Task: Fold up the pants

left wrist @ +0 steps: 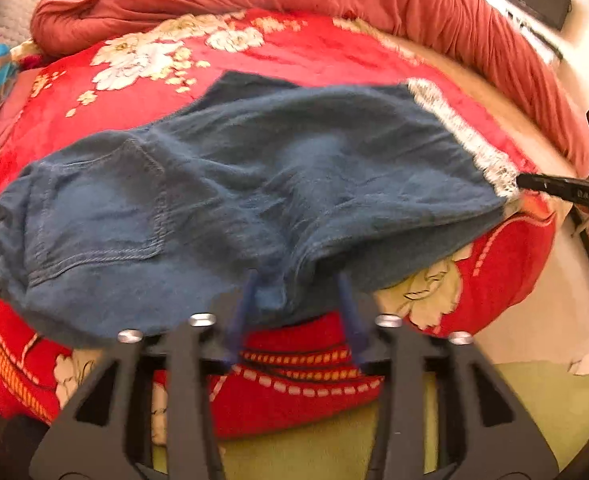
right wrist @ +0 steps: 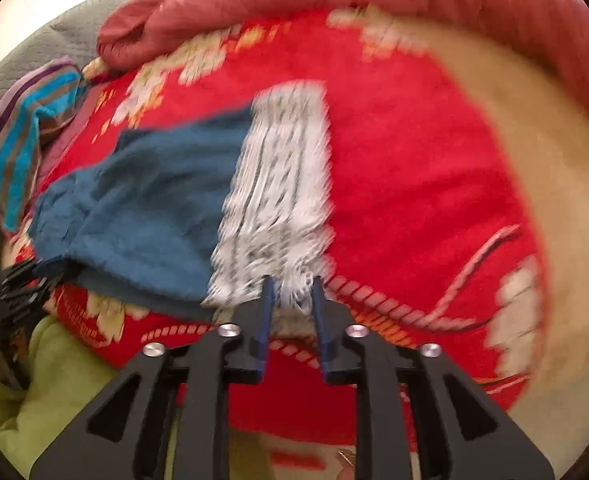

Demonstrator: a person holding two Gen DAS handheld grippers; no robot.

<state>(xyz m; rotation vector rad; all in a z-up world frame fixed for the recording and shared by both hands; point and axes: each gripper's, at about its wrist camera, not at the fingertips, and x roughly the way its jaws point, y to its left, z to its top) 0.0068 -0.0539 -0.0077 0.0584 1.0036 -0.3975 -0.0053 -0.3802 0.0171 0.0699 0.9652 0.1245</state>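
The soft blue denim pants [left wrist: 230,184] were spread on the red flowered blanket [left wrist: 302,52]. The left gripper [left wrist: 300,280] was pinched on the crotch fold. The right gripper [right wrist: 292,284] seemed clamped on the white frayed hem [right wrist: 278,200], though blurred.

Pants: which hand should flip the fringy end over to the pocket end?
Probably the right. Its tool sits at the white fringe of the pants, fingers straddling strands. The left tool is mid-pants at the near edge, by the pocket, suited to steadying.
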